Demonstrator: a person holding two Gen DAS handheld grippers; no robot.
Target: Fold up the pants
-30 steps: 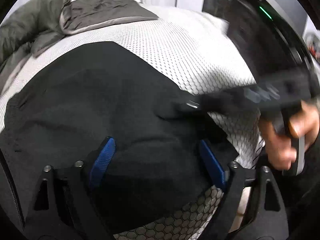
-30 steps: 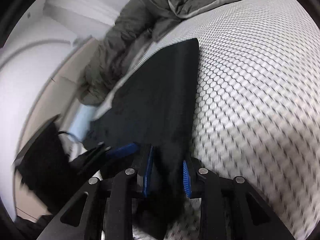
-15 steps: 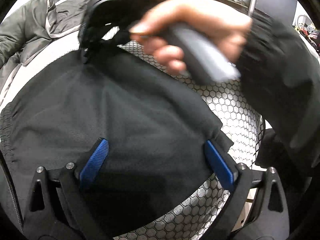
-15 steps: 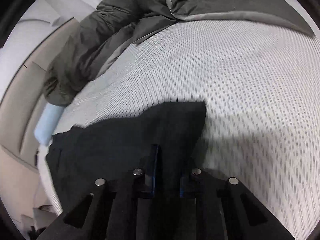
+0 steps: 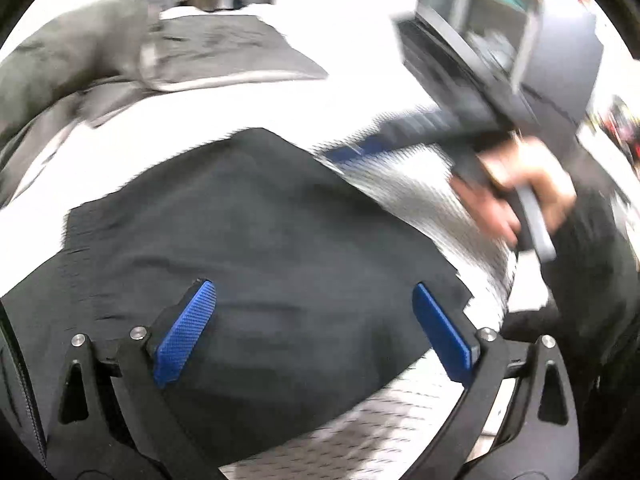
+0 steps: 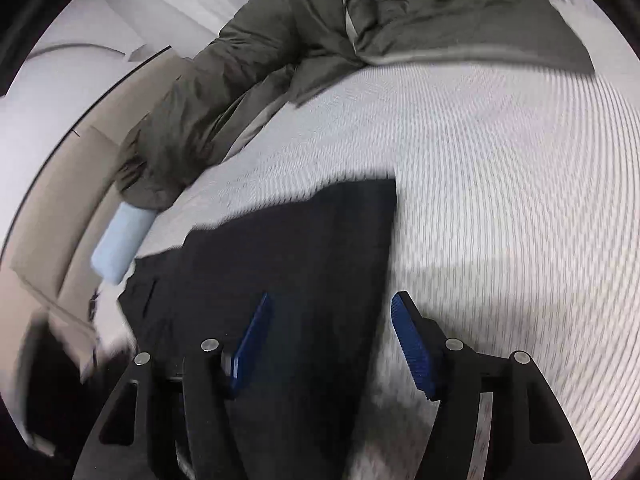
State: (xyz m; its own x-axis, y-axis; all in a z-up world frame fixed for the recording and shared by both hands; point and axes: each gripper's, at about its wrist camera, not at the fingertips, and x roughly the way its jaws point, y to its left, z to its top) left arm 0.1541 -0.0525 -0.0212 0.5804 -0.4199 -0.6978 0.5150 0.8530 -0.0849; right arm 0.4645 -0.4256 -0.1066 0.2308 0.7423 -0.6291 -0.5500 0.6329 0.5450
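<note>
Spreading wide in the foreground of its own wrist view, the left gripper [image 5: 316,332] had just been opening further; its blue pads [image 5: 184,332] stood far apart above the black pants [image 5: 256,240] and pressed on nothing. The pants lay flat as a folded dark slab on the white mesh mattress [image 5: 400,416], their right corner close to the mattress edge. Beyond that corner, blurred by motion, a hand [image 5: 516,196] with a dark sleeve held the grey handle of the right gripper [image 5: 356,152] above the mesh.

From the right wrist view, the right gripper [image 6: 332,344] had likewise just been opening. Its jaws stood parted, with the right edge of the pants [image 6: 280,280] lying beneath the gap, and the pads clamped nothing. The left pad [image 6: 252,344] hung over the black cloth, the right pad [image 6: 412,348] over bare mattress [image 6: 500,200]. Farther off, a pale blue block [image 6: 120,244] sat at the left edge of the mattress, and an olive-grey quilt [image 6: 320,48] was heaped along the far side.
</note>
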